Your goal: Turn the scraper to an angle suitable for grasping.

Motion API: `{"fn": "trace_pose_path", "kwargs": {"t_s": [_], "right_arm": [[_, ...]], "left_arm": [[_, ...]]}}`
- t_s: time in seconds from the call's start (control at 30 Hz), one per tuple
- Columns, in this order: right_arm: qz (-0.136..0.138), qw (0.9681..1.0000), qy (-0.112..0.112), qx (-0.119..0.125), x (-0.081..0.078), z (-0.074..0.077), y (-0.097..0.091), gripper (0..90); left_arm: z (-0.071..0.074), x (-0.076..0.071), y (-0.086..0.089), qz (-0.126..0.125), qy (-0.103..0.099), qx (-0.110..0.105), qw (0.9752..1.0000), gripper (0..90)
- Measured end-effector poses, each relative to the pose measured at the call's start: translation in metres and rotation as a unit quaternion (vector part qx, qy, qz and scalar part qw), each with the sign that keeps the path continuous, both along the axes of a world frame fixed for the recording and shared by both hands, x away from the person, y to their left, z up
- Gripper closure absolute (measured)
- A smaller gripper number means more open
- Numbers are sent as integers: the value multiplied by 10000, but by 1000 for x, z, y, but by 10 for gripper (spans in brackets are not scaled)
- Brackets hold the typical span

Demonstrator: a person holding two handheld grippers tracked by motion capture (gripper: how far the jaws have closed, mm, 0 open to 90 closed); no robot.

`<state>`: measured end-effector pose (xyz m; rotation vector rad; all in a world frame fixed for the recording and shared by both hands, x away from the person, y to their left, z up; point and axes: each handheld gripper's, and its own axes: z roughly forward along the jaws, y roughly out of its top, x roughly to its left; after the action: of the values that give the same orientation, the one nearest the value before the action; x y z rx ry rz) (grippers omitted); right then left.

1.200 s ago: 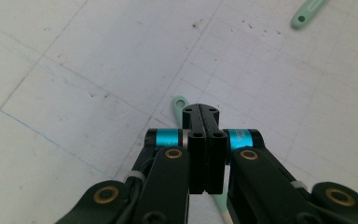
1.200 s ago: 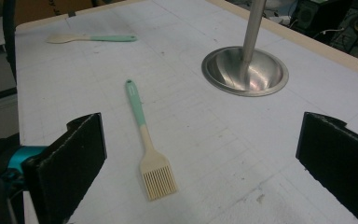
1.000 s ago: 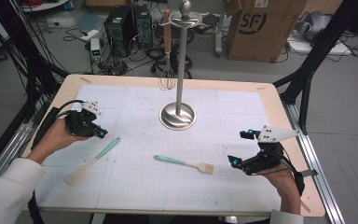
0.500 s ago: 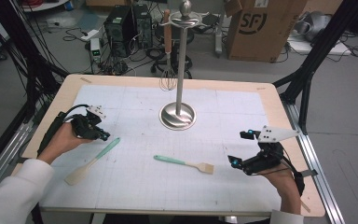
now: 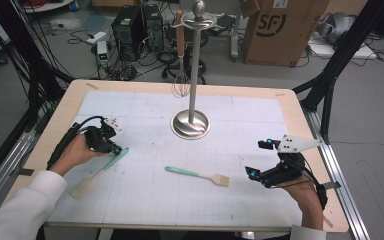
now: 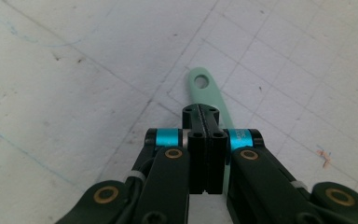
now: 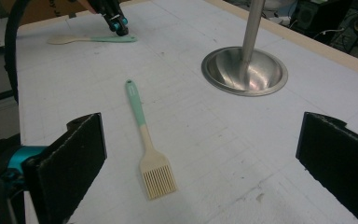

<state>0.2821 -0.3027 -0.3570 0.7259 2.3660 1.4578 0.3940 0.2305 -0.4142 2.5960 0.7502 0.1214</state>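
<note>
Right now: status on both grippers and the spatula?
Left gripper shut, jaws together over the green spatula handle, not gripping it. Right gripper open, holding nothing, brush lying ahead of it. Spatula flat on the table; nothing blocking.

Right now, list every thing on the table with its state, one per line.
Left gripper: shut, over the spatula's handle.
Right gripper: open, empty.
Spatula: flat on table.
Brush: flat, untouched.
Whisk: hanging from stand.
Stand: upright.
</note>
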Motion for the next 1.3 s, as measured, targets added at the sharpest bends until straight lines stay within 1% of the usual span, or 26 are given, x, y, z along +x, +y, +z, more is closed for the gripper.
{"fn": "trace_pose_path", "kwargs": {"t_s": [0.13,0.43,0.63,0.7,0.8,0.87,0.9,1.0,1.07,1.13,1.17,1.2,1.23,1.3], "right_arm": [[15,10000,8,4,0,0,0,1],[1,10000,19,-3,0,0,1,1],[29,10000,-9,-31,0,0,2,1],[23,10000,-3,-24,0,0,2,1],[31,10000,-5,-19,0,1,2,1],[23,10000,-3,-18,0,1,1,2],[22,10000,4,-14,0,1,1,1],[25,10000,0,-7,0,1,1,1],[26,10000,1,-5,0,1,1,1],[30,10000,-24,-19,0,1,1,1],[29,10000,-29,-8,0,1,1,1],[20,10000,-27,-6,0,1,1,1],[19,10000,-25,-4,0,1,0,1],[14,10000,-23,-6,0,1,0,1]], "left_arm": [[0,-3,-5,-93,18,33,9999,899],[-1,-14,-24,-517,30,150,9985,899],[-1,-26,-43,-850,61,209,9961,899],[-1,-29,-49,-979,65,199,9950,900],[0,-33,-56,-1116,68,260,9934,899],[0,-35,-58,-1163,56,243,9929,900],[2,-35,-58,-1154,56,209,9931,899],[8,-37,-54,-1178,-41,108,9930,898],[12,-38,-51,-1147,-70,-3,9934,897],[19,-40,-46,-1156,-128,-86,9932,872],[22,-41,-44,-1160,-185,-101,9930,845],[25,-43,-43,-1151,-256,-120,9929,810],[29,-45,-41,-1164,-287,-139,9927,765],[34,-49,-38,-1246,-369,-153,9914,675]]}}
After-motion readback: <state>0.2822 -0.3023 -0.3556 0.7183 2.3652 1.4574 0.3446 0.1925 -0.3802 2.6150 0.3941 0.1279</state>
